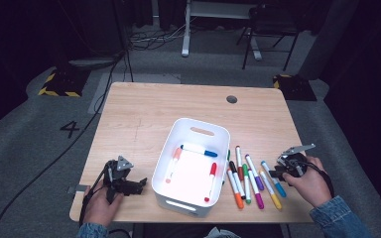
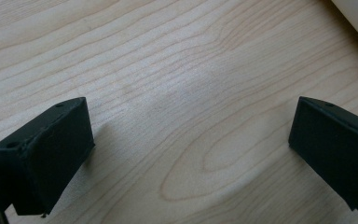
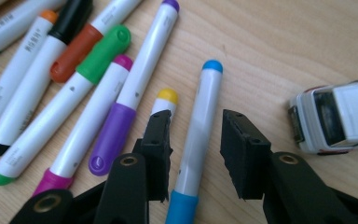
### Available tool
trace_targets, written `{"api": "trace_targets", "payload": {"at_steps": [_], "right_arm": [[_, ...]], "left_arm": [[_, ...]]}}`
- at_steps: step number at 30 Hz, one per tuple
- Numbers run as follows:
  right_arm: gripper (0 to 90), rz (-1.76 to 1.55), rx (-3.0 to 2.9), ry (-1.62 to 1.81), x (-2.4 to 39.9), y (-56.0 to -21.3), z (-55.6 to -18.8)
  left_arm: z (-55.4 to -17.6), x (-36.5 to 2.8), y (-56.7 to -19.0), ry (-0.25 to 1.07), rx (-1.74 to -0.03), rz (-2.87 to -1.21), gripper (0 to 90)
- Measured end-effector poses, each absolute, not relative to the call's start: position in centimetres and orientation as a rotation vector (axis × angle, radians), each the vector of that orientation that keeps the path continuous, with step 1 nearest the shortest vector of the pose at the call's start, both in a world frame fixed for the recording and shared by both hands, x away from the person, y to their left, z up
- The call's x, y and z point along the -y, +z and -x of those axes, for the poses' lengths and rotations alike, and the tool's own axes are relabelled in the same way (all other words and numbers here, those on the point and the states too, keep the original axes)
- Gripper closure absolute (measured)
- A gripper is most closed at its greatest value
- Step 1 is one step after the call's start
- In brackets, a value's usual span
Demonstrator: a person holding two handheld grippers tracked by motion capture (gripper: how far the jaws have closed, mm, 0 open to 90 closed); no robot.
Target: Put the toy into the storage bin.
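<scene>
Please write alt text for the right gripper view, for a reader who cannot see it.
The right gripper has its open black fingers on either side of a blue-capped marker lying on a wooden table. More markers lie left of it, and a white toy car right.

- Far half of worktop (image 1: 144, 106) bare wood, wide free passage, w/ a small round hole (image 1: 231, 99) near the far edge.
- White bin (image 1: 191, 166) sits mid-front, blocks straight path btw. left and right sides.
- Marker row (image 1: 250, 178) packed just right of bin; little gap there.
- Right claw (image 3: 193, 140) straddles blue marker (image 3: 196, 126); yellow marker (image 3: 167, 100) just beside (tight).
- Toy car (image 3: 338, 116) near, on the other side.
- Left claw (image 2: 186, 154): bare wood between its jaws.
</scene>
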State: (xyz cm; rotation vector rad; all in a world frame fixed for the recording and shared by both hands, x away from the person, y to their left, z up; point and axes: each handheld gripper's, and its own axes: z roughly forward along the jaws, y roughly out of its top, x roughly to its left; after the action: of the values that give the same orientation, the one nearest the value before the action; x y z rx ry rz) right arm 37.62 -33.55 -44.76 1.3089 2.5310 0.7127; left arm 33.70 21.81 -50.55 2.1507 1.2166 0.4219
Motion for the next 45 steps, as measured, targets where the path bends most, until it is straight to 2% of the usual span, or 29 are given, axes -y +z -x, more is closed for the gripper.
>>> {"api": "trace_targets", "payload": {"at_steps": [3,13,22,27,45], "right_arm": [[64.4,-1.335,-2.541,0.688,33.7,-45.7,-37.8],[75.9,-1.398,-2.499,0.640,34.4,-47.0,-38.0],[76.8,-1.387,-2.504,0.617,34.2,-46.8,-38.0],[76.8,-1.387,-2.496,0.652,34.2,-46.2,-37.9],[76.8,-1.234,-2.496,0.813,32.4,-39.4,-37.4]], "left_arm": [[-33.7,-21.8,-50.5,0.423,-1.217,-2.151,0.0],[-33.7,-21.8,-50.6,0.417,-1.217,-2.152,0.0],[-33.7,-21.8,-50.6,0.417,-1.217,-2.151,0.0],[-33.7,-21.8,-50.6,0.415,-1.217,-2.151,0.0],[-33.7,-21.8,-50.6,0.422,-1.218,-2.150,0.0]]}}
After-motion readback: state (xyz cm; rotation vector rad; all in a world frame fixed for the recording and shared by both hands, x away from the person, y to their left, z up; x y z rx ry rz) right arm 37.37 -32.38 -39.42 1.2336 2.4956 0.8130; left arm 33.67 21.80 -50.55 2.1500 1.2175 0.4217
